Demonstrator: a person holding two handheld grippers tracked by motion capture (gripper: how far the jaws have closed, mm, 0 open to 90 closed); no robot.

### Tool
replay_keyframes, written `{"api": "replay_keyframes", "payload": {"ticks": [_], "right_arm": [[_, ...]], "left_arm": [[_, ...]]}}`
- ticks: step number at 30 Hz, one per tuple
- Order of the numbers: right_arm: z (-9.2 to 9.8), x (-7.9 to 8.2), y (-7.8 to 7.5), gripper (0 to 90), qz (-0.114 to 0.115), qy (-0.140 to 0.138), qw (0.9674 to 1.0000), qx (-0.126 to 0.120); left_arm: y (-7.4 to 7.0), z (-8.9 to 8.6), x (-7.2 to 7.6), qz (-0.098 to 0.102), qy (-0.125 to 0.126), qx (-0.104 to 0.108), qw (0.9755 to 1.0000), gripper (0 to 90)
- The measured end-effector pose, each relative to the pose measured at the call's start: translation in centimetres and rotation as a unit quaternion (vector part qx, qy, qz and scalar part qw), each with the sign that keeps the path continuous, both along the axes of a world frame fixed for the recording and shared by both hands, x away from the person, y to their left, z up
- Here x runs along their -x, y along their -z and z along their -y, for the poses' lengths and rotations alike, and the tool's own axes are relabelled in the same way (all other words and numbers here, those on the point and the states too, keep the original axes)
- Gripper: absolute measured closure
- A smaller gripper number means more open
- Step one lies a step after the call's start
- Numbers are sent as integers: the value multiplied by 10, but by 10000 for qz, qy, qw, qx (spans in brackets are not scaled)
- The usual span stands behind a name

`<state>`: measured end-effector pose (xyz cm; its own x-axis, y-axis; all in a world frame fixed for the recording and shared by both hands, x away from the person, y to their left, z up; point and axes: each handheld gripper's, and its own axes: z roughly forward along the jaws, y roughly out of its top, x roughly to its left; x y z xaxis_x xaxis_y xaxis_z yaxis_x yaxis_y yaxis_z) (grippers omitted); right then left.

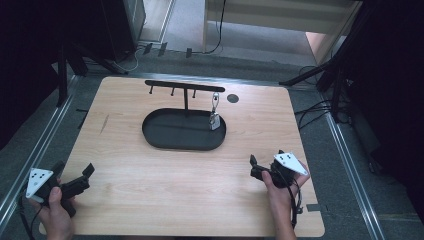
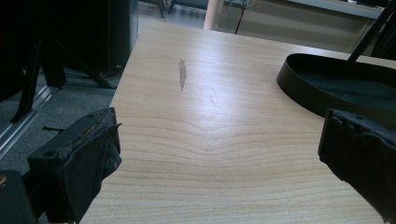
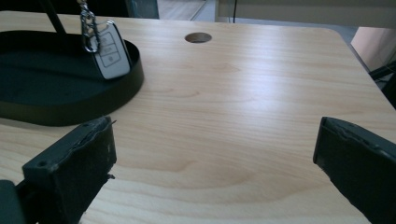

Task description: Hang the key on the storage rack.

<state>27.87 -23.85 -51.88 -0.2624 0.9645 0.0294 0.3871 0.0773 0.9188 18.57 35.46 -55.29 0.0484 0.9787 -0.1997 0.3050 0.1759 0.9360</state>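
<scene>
Key fob hanging on rack, both grippers idle

Key fob (image 1: pixel 215 120) hangs by a metal clip (image 1: pixel 215 101) from the right end of a black T-shaped rack (image 1: pixel 184 86). Fob's lower end sits over the right part of the black oval tray (image 1: pixel 165 141), mid-counter. Wooden counter (image 1: pixel 165 200) has a round hole (image 1: pixel 232 98) far right of the rack. Left hand-held gripper (image 1: pixel 86 176) at near left corner, jaws spread wide, nothing between them. Right hand-held gripper (image 1: pixel 254 166) near right, also released, empty. Both well apart from the tray
</scene>
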Motion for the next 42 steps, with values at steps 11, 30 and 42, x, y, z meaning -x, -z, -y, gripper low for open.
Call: {"api": "replay_keyframes", "payload": {"ticks": [11, 30, 42], "right_arm": [[39, 23, 4, 0, 56, 262, 9996, 24], [104, 61, 16, 0, 43, 770, 9970, 34], [135, 83, 20, 0, 13, 1036, 9946, -22]], "left_arm": [[0, 0, 0, 23, -5, -27, 10000, 0], [0, 1, 1, 42, -19, -54, 10000, 0], [0, 1, 1, 59, -34, -60, 10000, 0]]}}
